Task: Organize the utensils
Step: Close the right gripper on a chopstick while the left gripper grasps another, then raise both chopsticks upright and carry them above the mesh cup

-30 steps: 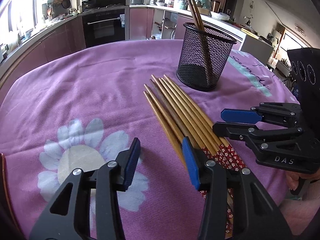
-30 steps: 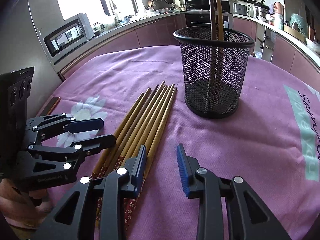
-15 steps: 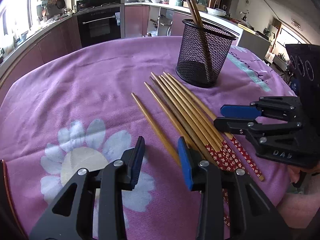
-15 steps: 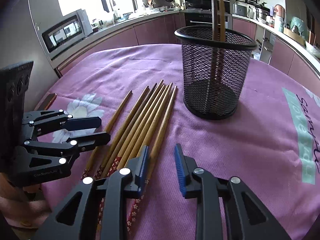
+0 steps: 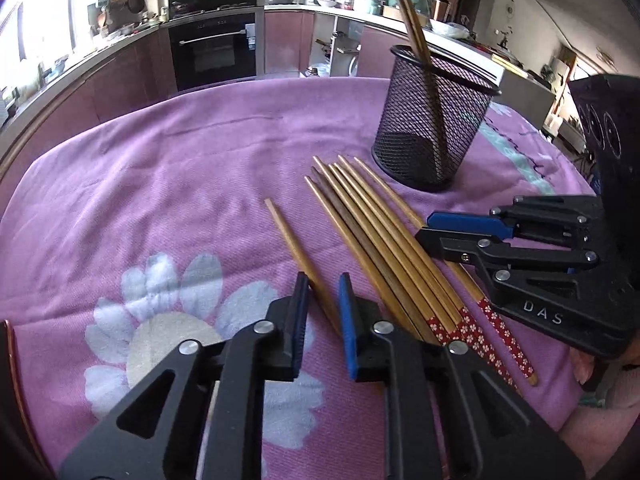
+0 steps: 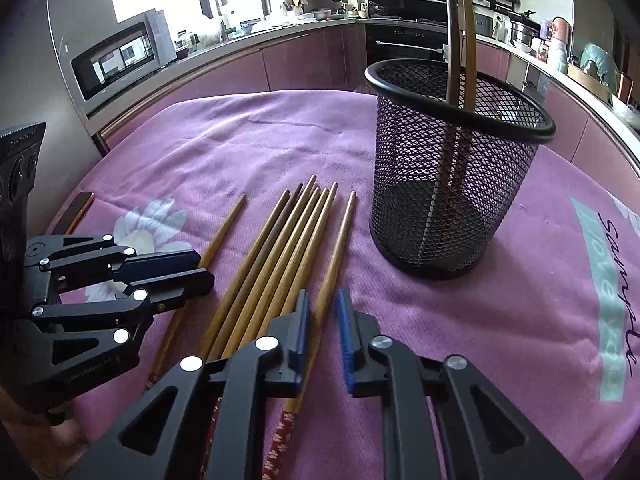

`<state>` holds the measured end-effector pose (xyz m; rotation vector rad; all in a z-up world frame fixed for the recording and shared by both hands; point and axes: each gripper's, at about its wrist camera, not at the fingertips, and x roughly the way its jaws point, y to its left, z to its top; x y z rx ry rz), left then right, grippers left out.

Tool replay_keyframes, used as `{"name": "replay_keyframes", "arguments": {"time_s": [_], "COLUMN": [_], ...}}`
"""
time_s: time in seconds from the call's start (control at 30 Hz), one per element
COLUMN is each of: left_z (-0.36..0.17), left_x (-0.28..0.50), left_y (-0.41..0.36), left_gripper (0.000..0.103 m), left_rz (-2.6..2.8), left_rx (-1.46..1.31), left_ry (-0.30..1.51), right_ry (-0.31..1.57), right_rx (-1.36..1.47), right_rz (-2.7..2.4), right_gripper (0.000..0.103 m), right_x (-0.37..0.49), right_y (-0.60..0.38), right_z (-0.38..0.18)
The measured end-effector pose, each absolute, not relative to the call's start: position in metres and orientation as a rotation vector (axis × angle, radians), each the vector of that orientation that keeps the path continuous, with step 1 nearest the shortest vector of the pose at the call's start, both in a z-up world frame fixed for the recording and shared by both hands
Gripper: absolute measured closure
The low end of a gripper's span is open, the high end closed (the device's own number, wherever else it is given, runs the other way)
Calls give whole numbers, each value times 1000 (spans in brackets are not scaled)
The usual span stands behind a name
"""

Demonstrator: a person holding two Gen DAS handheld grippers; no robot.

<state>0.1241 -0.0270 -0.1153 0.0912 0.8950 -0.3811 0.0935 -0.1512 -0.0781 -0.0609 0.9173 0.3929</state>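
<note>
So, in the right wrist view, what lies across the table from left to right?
Left claw → lone chopstick → chopstick bundle → chopstick in the right claw → mesh cup → cloth lettering.

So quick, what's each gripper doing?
Left gripper: shut on one chopstick.
Right gripper: shut on another chopstick.

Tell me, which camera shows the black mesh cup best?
The right wrist view: the mesh cup stands close and whole, its open rim and the two chopsticks inside clear. In the left wrist view the cup is farther off, seen more from the side.
</note>
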Motion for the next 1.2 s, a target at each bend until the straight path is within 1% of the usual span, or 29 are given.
{"name": "replay_keyframes", "arguments": {"time_s": [0.23, 0.77, 1.2], "left_z": [-116, -104, -75], "left_x": [124, 115, 103], "left_y": [-25, -15, -14], "left_gripper": [95, 95, 95], "left_rz": [-357, -377, -439], "left_rx": [50, -3, -50], "left_ry": [894, 873, 818], "right_ry": [922, 866, 777], "right_rx": [-8, 74, 124], "right_rz": [401, 472, 529], "right_gripper": [98, 98, 98], "right_x": [94, 75, 56], "right_y": [-159, -176, -189], "right_z": [-78, -57, -31]}}
